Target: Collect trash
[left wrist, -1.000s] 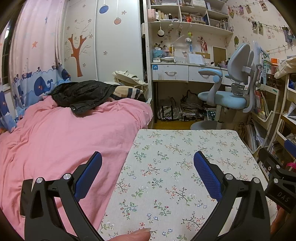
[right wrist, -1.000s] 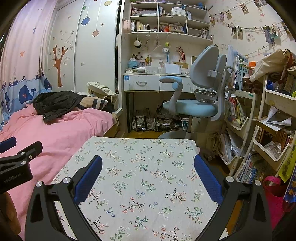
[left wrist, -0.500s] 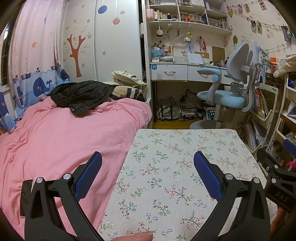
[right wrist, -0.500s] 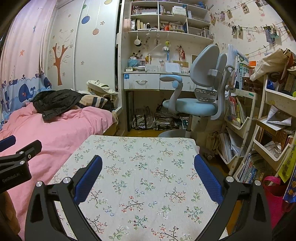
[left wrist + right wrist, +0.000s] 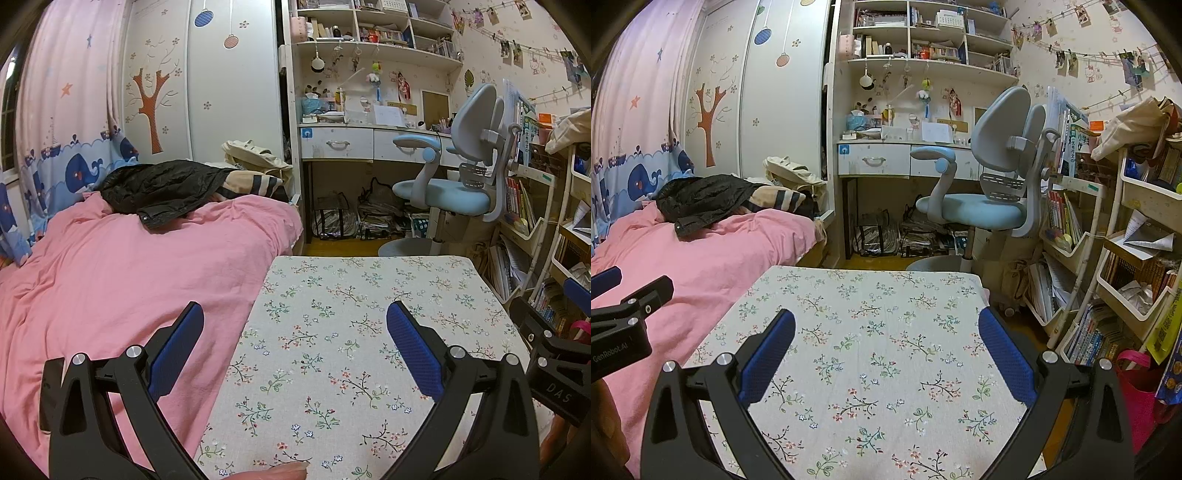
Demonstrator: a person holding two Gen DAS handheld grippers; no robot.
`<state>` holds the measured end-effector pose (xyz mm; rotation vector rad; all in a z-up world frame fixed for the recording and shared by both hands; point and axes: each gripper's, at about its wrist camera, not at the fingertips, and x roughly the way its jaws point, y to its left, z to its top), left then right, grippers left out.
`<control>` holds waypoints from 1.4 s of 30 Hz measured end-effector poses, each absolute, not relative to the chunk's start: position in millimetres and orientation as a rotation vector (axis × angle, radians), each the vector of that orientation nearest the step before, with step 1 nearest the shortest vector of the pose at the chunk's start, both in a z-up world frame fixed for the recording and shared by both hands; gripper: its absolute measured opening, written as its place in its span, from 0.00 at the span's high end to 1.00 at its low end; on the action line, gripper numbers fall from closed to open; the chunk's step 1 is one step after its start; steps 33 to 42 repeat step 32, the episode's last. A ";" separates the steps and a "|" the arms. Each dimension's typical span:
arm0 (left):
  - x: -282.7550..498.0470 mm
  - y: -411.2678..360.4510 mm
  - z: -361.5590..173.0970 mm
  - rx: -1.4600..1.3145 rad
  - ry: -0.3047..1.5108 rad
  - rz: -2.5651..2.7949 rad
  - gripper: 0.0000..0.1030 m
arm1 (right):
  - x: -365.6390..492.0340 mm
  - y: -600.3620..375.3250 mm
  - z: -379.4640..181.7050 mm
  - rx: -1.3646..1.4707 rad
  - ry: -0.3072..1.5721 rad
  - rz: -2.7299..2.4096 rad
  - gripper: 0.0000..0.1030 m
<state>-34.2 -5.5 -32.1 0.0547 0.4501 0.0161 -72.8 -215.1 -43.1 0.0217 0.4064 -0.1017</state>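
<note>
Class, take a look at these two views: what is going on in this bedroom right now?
A person holds two grippers over a table with a floral cloth, beside a pink bed. The left gripper and the right gripper are both open and hold nothing. No trash shows on the cloth, so collecting has not begun. A blue desk chair stands beyond the table.

Right gripper point(image 5: 886, 350) spread wide above floral table point(image 5: 882, 295).

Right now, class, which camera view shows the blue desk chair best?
The right wrist view: the chair sits near the middle, with its backrest, armrest, seat and base all visible. The left wrist view shows the same chair farther to the right and smaller, though still whole.
</note>
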 end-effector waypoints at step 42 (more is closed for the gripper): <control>-24.1 -11.3 -41.4 0.097 0.515 -0.034 0.07 | 11.2 -260.5 -117.2 -0.002 0.780 -0.165 0.07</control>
